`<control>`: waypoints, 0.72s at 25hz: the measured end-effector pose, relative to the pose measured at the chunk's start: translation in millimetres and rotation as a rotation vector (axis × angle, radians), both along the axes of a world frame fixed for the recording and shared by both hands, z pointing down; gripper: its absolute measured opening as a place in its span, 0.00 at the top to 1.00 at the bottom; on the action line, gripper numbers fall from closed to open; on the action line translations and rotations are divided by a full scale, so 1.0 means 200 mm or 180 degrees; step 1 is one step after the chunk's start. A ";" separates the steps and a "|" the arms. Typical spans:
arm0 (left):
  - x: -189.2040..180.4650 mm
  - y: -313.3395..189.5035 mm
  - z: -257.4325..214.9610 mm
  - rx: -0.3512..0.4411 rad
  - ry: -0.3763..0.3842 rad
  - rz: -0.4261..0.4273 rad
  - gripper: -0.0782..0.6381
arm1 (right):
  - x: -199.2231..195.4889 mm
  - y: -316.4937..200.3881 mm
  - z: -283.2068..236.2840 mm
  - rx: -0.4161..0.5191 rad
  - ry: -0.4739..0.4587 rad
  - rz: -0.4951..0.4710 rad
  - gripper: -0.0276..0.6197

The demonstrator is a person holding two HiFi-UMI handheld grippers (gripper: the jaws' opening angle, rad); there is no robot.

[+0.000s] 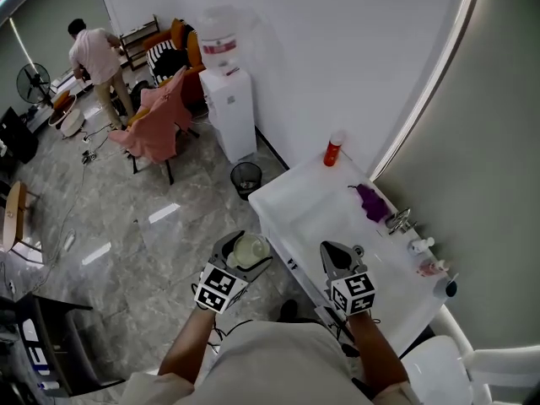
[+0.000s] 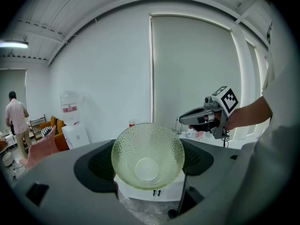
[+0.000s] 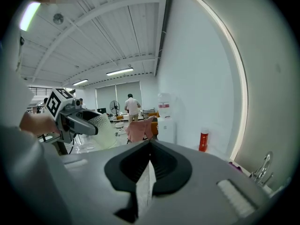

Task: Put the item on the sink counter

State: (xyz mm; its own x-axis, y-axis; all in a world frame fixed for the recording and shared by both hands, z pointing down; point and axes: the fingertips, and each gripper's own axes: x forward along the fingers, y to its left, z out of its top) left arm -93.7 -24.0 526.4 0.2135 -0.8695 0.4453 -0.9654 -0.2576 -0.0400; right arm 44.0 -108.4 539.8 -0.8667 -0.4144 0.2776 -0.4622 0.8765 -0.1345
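A pale green dimpled glass bowl (image 2: 147, 154) sits between the jaws of my left gripper (image 2: 147, 172), which is shut on its sides with the bowl's mouth facing the camera. In the head view the left gripper (image 1: 243, 247) holds the bowl (image 1: 250, 251) over the floor, just left of the white sink counter (image 1: 291, 194). My right gripper (image 1: 332, 251) hovers over the counter's near edge, jaws shut with nothing between them. In the right gripper view the jaws (image 3: 149, 146) meet in a thin slit, and the bowl (image 3: 107, 131) shows at the left.
On the counter stand a red bottle (image 1: 334, 150), a purple cloth (image 1: 370, 201), a faucet (image 1: 399, 220) and small bottles (image 1: 429, 264). A black bin (image 1: 245, 177) and a water dispenser (image 1: 229, 99) stand by the wall. A chair draped in pink (image 1: 158, 123) and a person (image 1: 94, 56) are farther off.
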 end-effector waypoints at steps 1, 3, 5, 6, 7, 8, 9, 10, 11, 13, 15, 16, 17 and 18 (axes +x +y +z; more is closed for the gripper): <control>0.01 -0.04 0.00 0.0001 -0.0005 -0.0005 0.34 | 0.01 -0.04 0.01 -0.0014 0.0004 -0.0008 0.94; 0.03 -0.11 0.00 -0.0005 -0.0005 -0.0012 0.34 | 0.03 -0.10 0.03 -0.0046 -0.0001 -0.0010 0.94; 0.05 -0.16 0.01 -0.0021 -0.0016 -0.0008 0.34 | 0.05 -0.16 0.05 -0.0080 -0.0009 -0.0001 0.94; 0.06 -0.19 0.02 -0.0031 -0.0019 -0.0007 0.34 | 0.06 -0.19 0.05 -0.0095 -0.0013 0.0005 0.94; 0.07 -0.21 0.02 -0.0042 -0.0018 -0.0009 0.34 | 0.07 -0.21 0.06 -0.0111 -0.0016 0.0011 0.94; 0.08 -0.24 0.03 -0.0054 -0.0017 -0.0011 0.34 | 0.07 -0.24 0.07 -0.0131 -0.0020 0.0016 0.94; 0.08 -0.26 0.04 -0.0068 -0.0018 -0.0010 0.34 | 0.08 -0.26 0.08 -0.0153 -0.0023 0.0020 0.94; 0.09 -0.28 0.05 -0.0082 -0.0024 -0.0007 0.34 | 0.08 -0.28 0.09 -0.0173 -0.0027 0.0023 0.94; 0.09 -0.30 0.05 -0.0096 -0.0029 -0.0004 0.34 | 0.09 -0.30 0.10 -0.0189 -0.0030 0.0027 0.94; 0.09 -0.34 0.05 -0.0115 -0.0039 0.0003 0.34 | 0.09 -0.33 0.12 -0.0217 -0.0040 0.0043 0.94; 0.08 -0.38 0.06 -0.0131 -0.0045 0.0007 0.34 | 0.08 -0.35 0.13 -0.0244 -0.0058 0.0060 0.94; 0.08 -0.39 0.07 -0.0141 -0.0047 0.0009 0.34 | 0.08 -0.36 0.13 -0.0258 -0.0063 0.0065 0.94; 0.07 -0.41 0.07 -0.0151 -0.0049 0.0014 0.34 | 0.07 -0.37 0.14 -0.0270 -0.0063 0.0069 0.94; 0.07 -0.42 0.08 -0.0162 -0.0049 0.0022 0.34 | 0.07 -0.39 0.15 -0.0281 -0.0060 0.0075 0.94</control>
